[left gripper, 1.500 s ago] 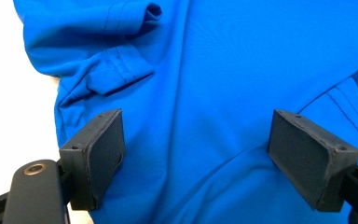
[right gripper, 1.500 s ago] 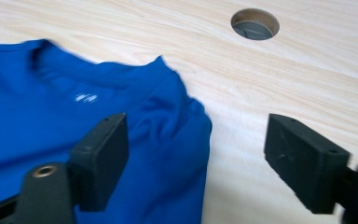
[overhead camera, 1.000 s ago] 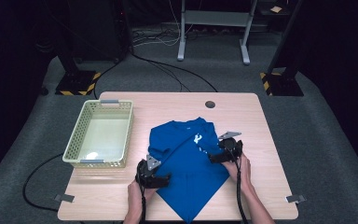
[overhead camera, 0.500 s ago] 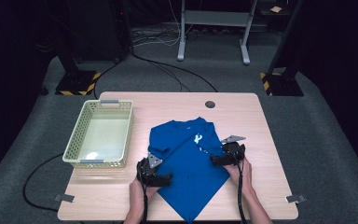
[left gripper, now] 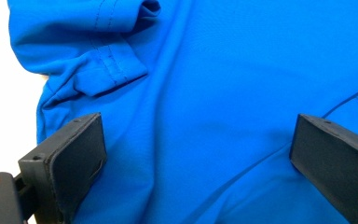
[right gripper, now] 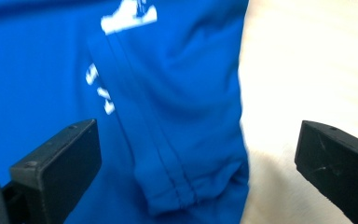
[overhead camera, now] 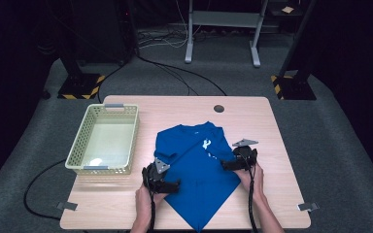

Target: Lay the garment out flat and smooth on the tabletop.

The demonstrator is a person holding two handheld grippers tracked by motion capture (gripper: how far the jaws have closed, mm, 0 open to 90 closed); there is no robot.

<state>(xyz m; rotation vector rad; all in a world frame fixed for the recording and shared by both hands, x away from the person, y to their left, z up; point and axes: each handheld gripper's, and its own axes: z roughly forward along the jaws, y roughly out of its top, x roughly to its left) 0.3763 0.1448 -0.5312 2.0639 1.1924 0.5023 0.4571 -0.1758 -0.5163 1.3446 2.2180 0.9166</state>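
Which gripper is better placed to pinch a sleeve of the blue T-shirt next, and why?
Probably the right gripper. Its open jaws straddle the folded sleeve at the blue T-shirt edge. The left gripper, also open, faces flat fabric, with its sleeve hem farther ahead.

Right gripper [overhead camera: 227, 165]: sits slightly farther toward the table's right edge and a touch nearer its front edge than a second ago, at the right side of the blue shirt [overhead camera: 199, 170].
Left gripper [overhead camera: 172, 186]: barely shifts along the shirt's left side, near the front edge.
Shirt: its outline on the table [overhead camera: 281, 145] looks much the same, with no clear shift.
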